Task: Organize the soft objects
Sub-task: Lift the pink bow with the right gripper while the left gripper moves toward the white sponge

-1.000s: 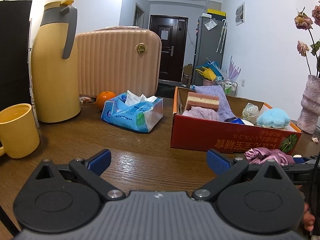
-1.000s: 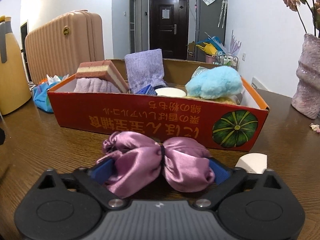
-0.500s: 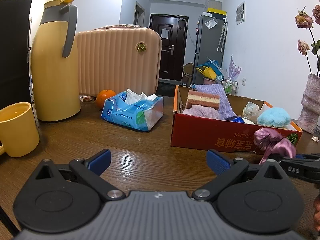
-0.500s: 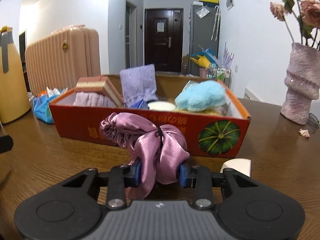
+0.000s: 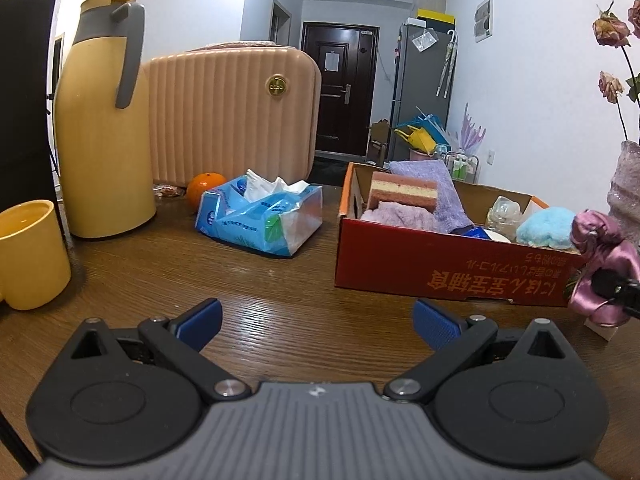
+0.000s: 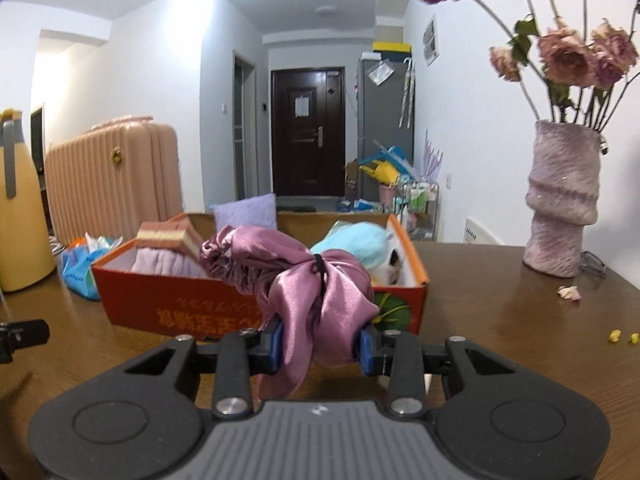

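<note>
Right claw grips the scrunchie, lifted before the box.

The right gripper is clamped on the purple satin scrunchie, which a second ago lay on the table; the left gripper gapes wide, holding nothing. At 12 o'clock the red cardboard box holds a layered sponge, lilac cloths and a blue puff, perhaps more. Vase at 2 o'clock.

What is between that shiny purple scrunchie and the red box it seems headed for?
Only the box's near wall. The right tool grips the purple scrunchie in front of the red box, raised to about rim height. Inside, a blue fluffy thing and a sponge fill parts; a gap shows between them.
</note>
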